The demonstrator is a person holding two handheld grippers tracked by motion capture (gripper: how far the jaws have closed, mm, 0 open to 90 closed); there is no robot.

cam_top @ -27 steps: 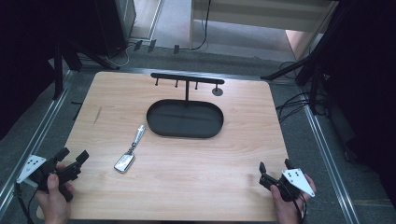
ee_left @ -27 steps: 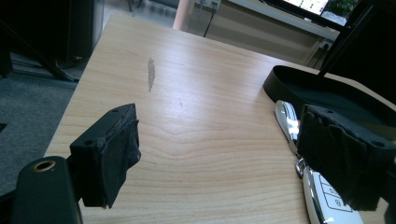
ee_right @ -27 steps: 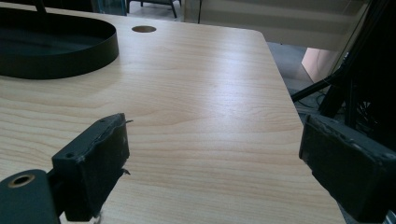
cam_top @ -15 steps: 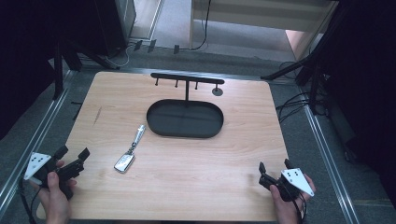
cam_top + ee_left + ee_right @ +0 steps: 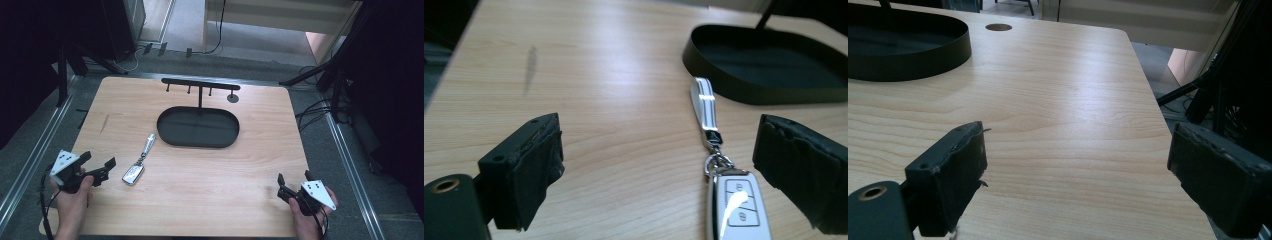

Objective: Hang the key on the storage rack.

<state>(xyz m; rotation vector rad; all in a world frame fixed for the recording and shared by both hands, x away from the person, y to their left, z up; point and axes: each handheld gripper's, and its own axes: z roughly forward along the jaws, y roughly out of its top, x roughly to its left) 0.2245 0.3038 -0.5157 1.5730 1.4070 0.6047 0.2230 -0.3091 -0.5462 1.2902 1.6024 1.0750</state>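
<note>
A silver car key fob [image 5: 133,174] with a striped strap [image 5: 149,144] lies on the wooden table [image 5: 250,150] left of centre. My left gripper [image 5: 97,163] stands open just left of the fob, held by a hand at the front-left corner. In the left gripper view the fob [image 5: 738,207] lies between the jaws, near the right one, with its strap [image 5: 704,105] running toward the black oval tray [image 5: 774,65]. My right gripper [image 5: 292,180] is open and empty at the table's front right, above bare wood in the right gripper view.
A black oval tray [image 5: 172,137] sits at the table's middle back, with a black hook rack [image 5: 200,83] rising behind it. A round hole [image 5: 232,97] marks the tabletop beside the rack. Metal rails run along both table sides; cables lie on the floor.
My left gripper has moved right, toward the key fob, and now stands close beside it. The right gripper has stayed in place.
</note>
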